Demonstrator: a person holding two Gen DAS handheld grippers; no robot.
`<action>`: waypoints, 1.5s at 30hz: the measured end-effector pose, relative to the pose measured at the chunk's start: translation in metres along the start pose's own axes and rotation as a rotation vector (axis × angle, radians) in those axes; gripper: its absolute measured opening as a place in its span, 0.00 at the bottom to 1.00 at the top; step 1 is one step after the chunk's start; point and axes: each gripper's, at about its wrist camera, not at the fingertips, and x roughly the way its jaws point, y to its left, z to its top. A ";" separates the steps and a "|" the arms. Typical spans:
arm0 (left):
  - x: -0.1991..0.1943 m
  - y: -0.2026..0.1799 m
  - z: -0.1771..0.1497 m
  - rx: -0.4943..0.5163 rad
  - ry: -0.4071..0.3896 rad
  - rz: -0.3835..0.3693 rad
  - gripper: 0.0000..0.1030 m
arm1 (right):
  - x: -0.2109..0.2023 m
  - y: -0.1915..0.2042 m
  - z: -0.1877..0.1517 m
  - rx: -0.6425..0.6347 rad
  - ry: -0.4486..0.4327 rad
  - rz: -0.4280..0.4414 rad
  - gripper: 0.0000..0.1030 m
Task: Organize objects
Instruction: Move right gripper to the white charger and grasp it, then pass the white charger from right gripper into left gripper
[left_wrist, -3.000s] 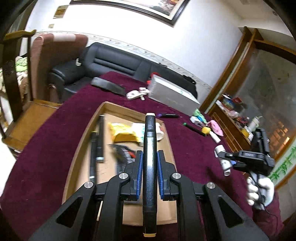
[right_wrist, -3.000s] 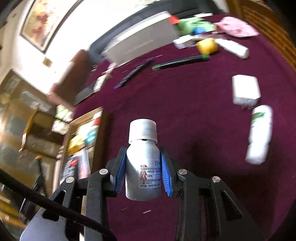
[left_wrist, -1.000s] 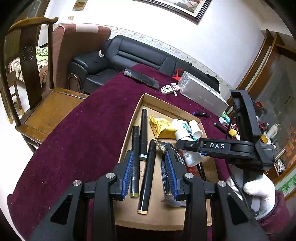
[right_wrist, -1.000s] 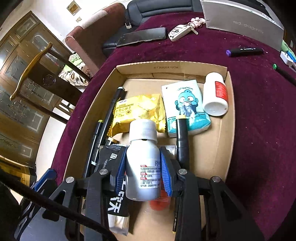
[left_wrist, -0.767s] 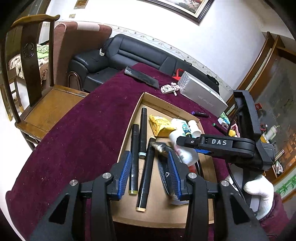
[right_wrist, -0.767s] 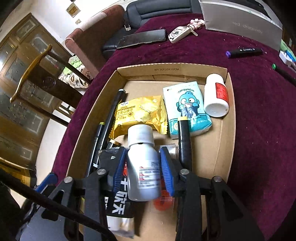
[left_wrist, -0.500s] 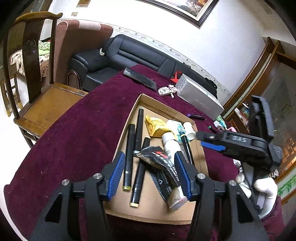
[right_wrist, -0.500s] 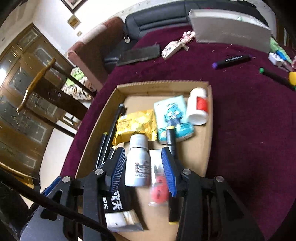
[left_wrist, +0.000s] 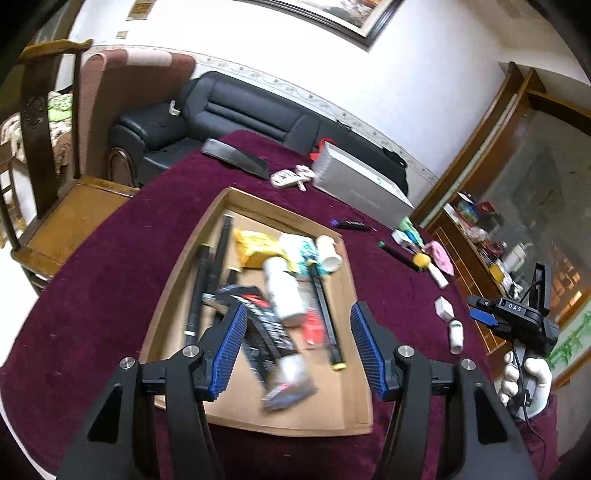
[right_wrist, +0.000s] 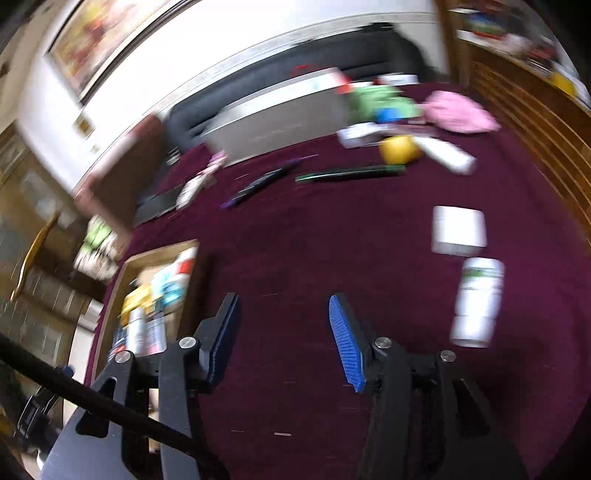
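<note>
A cardboard tray (left_wrist: 334, 400) on the maroon cloth holds black markers (left_wrist: 207, 273), a yellow snack pack (left_wrist: 255, 247), a black pouch (left_wrist: 266, 332) and a white bottle (left_wrist: 282, 291) lying on its side. My left gripper (left_wrist: 298, 314) hovers over the tray's near end, jaws opening and gripping nothing. My right gripper (right_wrist: 283, 301) is over bare cloth right of the tray (right_wrist: 147, 258), jaws opening with nothing between them. The left wrist view shows it (left_wrist: 480, 314) held in a white-gloved hand (left_wrist: 524, 380). A green-labelled white bottle (right_wrist: 476, 302) lies just right of it.
Loose on the cloth are a white box (right_wrist: 458, 230), a green pen (right_wrist: 351, 172), a yellow ball (right_wrist: 399, 148), a pink cloth (right_wrist: 458, 112) and a purple-capped marker (left_wrist: 351, 224). A grey box (left_wrist: 358, 188) lies at the far edge, a wooden chair (left_wrist: 55, 206) stands left.
My right gripper let go of the white bottle in the tray and swung right over the open cloth. My left gripper opened wider and drew back and up from the tray.
</note>
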 end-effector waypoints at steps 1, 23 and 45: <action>0.001 -0.006 -0.001 0.009 0.005 -0.006 0.51 | -0.006 -0.019 0.001 0.034 -0.011 -0.017 0.47; 0.029 -0.108 -0.037 0.192 0.146 -0.093 0.51 | 0.022 -0.148 0.057 0.246 -0.051 -0.152 0.50; 0.041 -0.093 -0.041 0.156 0.185 -0.078 0.51 | 0.098 -0.001 -0.011 -0.178 0.411 0.118 0.46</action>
